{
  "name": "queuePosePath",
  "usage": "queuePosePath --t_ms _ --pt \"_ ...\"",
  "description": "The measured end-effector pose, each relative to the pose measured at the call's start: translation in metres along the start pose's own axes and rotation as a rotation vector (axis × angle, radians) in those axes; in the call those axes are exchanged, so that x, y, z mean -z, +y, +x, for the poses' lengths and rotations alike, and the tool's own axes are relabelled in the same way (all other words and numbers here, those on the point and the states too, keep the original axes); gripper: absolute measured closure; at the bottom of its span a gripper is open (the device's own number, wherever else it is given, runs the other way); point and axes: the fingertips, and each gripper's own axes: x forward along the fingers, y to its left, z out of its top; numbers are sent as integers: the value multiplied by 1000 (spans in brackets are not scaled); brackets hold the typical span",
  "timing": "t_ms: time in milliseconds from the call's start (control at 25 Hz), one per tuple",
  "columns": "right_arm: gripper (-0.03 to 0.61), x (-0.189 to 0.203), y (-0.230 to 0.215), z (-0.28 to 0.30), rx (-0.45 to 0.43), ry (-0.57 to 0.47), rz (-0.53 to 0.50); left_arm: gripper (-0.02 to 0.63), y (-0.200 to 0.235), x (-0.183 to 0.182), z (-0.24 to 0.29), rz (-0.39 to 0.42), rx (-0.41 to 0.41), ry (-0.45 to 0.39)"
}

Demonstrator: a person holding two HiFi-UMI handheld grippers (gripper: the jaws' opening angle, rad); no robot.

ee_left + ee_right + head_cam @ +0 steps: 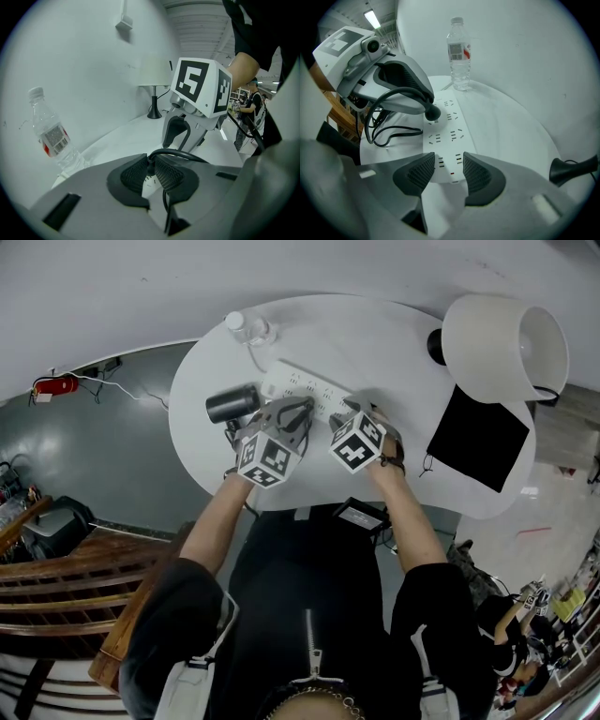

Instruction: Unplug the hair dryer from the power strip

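Hair dryer plug (432, 113), pinched by left gripper (151, 167), appears seated in power strip (446, 140) near table (394, 334) far edge; right gripper (449, 163), jaws spread, straddles strip's near end: pull straight, steadying strip.

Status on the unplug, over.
Left tool shut on plug, seated in power strip. Right tool open over strip's end. Water bottle beyond strip, clear.

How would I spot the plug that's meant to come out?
On the white round table lies a long white power strip. The plug is the black knob stuck in it, pinched by the left gripper; every other socket in view is empty.
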Motion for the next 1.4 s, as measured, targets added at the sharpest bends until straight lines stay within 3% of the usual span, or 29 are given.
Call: queuePosePath --t_ms 360,560,1000,1400 --pt "402 -4 3 -6 46 -58 17 560 -4 -5 -18 21 -10 -15" --pt "418 -5 1 -8 113 -79 25 560 -5 -7 -31 27 -23 -29" --pt "558 -19 0 -64 256 -292 164 560 -17 2 -69 54 -44 -69" --pt "574 -18 22 -104 337 -394 213 560 -33 6 -101 93 -58 -97"
